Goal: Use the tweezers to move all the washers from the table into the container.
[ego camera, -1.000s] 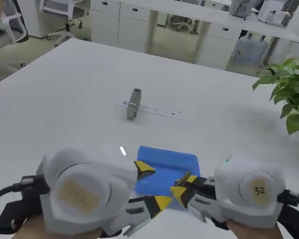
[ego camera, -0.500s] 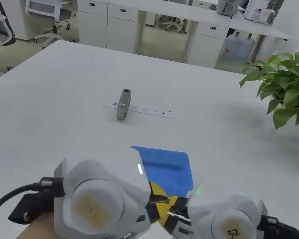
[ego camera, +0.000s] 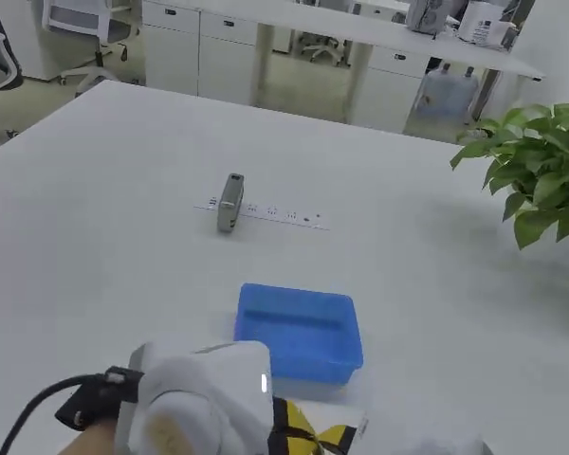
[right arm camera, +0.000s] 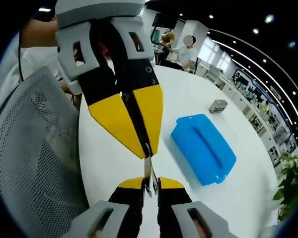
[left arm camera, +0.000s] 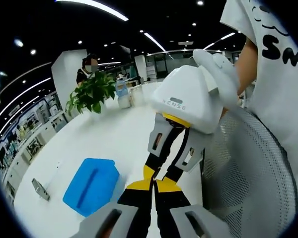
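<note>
While you are pinching tweezers (right arm camera: 149, 171) in the right gripper (right arm camera: 150, 182), lower centre, left gripper (right arm camera: 145, 148) sitting narrow just above, container (right arm camera: 203, 148) lying centre-right.

The left gripper (left arm camera: 153, 183) and right gripper (right arm camera: 150, 183) are rounded white shells with yellow-tipped black jaws. The person's white T-shirt (left arm camera: 283, 89) bears black lettering.

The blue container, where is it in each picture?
Head view: blue container low in the middle.
Left gripper view: lower left.
Right gripper view: right of the middle.
Shared landmark: the small grey block on the table just past it.
</note>
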`<state>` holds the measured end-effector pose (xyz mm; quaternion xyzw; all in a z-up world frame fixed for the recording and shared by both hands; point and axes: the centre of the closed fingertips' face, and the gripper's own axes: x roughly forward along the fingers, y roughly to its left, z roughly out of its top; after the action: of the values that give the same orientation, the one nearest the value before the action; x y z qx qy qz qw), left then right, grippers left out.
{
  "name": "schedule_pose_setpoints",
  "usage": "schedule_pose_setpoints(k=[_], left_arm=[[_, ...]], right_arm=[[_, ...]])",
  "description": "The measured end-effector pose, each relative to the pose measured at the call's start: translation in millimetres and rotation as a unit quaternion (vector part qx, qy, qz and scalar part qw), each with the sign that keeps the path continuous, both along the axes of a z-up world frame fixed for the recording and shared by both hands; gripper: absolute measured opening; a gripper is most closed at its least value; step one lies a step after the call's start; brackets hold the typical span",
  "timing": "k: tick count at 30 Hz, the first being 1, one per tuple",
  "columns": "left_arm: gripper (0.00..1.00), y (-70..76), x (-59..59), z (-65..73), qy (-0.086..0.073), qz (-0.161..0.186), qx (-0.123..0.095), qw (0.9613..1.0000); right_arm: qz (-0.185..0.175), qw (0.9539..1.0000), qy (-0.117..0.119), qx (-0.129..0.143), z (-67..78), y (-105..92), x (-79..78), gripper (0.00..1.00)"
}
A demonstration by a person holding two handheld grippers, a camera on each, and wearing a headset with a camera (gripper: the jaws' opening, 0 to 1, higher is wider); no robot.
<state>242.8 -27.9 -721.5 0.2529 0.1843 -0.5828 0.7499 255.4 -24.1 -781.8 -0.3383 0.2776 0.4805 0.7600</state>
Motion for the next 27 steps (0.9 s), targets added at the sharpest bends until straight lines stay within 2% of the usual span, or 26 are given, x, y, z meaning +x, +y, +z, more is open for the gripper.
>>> schedule_pose_setpoints(k=[1,3,4,8,11,14,17,19,20,21,27], left_arm=[[0.00,0.1,-1.3,-5.3,0.006,-0.009,0.006,0.9999],[0.00,3.1,-4.6,-14.7,0.022,-0.019,0.017,0.9994],[0.00,2.0,-0.9,-8.1,0.017,-0.013,-0.011,0.9997],[0.00,15.2,5.1,-12.5,0.031,-0.003,0.000,0.9995],[0.00,30.8,4.5,-24.6,0.037,-0.008,0.033,0.9987],[0.00,46.1,0.9,-48.8,0.036,-0.019,0.075,0.9964],[0.00,49.4,-0.4,-70.7,0.047,-0.023,0.091,0.9945],[0.00,54.1,1.1,-87.7,0.037,-0.033,0.129,0.9904],[0.00,51.6,0.9,-91.4,0.044,-0.029,0.125,0.9908],[0.00,50.4,-1.0,-95.4,0.058,-0.025,0.126,0.9900],[0.00,50.3,-0.6,-105.9,0.050,-0.013,0.142,0.9885]], right_arm=[[-0.002,1.0000,0.003,0.003,-1.4,-0.6,-0.9,0.06],[-0.025,0.9990,0.032,0.020,-3.9,-0.3,-6.8,0.13],[-0.027,0.9986,0.040,0.023,-3.3,-1.5,-8.2,0.16],[-0.050,0.9970,0.045,0.039,4.2,-7.8,-9.7,0.22],[-0.066,0.9956,0.047,0.047,11.3,-14.9,-11.0,0.23],[-0.085,0.9942,0.039,0.053,20.3,-24.5,-10.7,0.23],[-0.110,0.9909,0.043,0.064,21.9,-33.3,-9.8,0.23],[-0.124,0.9889,0.050,0.065,18.4,-40.0,-9.4,0.24],[-0.127,0.9882,0.053,0.066,18.0,-42.0,-9.6,0.24],[-0.131,0.9876,0.055,0.067,19.1,-44.6,-9.6,0.24],[-0.151,0.9843,0.055,0.072,22.7,-53.2,-6.6,0.28]])
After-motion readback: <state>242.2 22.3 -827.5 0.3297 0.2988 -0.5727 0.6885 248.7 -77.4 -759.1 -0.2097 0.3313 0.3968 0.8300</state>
